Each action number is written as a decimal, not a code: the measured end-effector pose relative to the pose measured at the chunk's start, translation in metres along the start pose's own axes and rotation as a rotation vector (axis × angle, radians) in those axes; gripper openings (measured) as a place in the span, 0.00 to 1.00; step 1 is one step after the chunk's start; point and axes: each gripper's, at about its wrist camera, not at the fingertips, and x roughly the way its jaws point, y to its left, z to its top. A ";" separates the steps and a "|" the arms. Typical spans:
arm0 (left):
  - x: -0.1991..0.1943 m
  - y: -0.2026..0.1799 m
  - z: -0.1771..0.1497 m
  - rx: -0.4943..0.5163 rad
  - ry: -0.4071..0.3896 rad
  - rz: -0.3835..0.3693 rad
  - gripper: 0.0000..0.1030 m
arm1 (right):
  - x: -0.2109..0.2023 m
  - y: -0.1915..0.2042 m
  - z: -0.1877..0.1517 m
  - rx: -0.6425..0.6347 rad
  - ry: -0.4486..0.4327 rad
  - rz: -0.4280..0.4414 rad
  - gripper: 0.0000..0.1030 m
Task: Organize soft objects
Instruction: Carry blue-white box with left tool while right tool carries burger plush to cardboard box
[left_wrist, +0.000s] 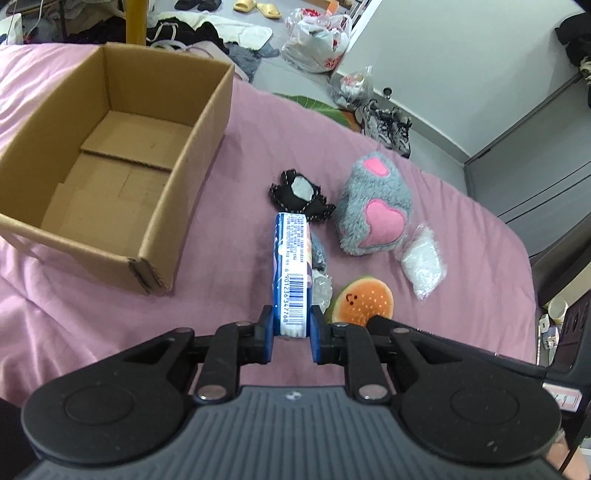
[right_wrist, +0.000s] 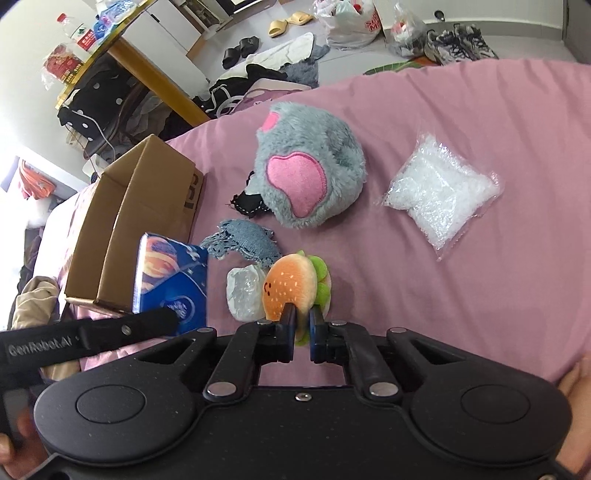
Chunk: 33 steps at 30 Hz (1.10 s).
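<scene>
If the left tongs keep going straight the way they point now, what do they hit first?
Likely the black pouch: the tissue pack held in the left tongs points at it. Depth is unclear.

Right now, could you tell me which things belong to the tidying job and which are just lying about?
Job: cardboard box, tissue pack, burger toy, grey paw plush, denim scrap, bead bag.

Lying about: slippers, sneakers, plastic bags, floor clothes.
</scene>
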 end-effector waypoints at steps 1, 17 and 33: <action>-0.004 0.001 0.000 0.000 -0.007 0.001 0.17 | -0.003 0.002 0.000 -0.005 -0.007 -0.003 0.07; -0.058 0.014 -0.007 -0.011 -0.085 -0.021 0.18 | -0.036 0.042 -0.017 -0.047 -0.098 -0.003 0.07; -0.094 0.045 -0.005 -0.047 -0.142 -0.036 0.18 | -0.047 0.086 -0.018 -0.095 -0.152 0.007 0.07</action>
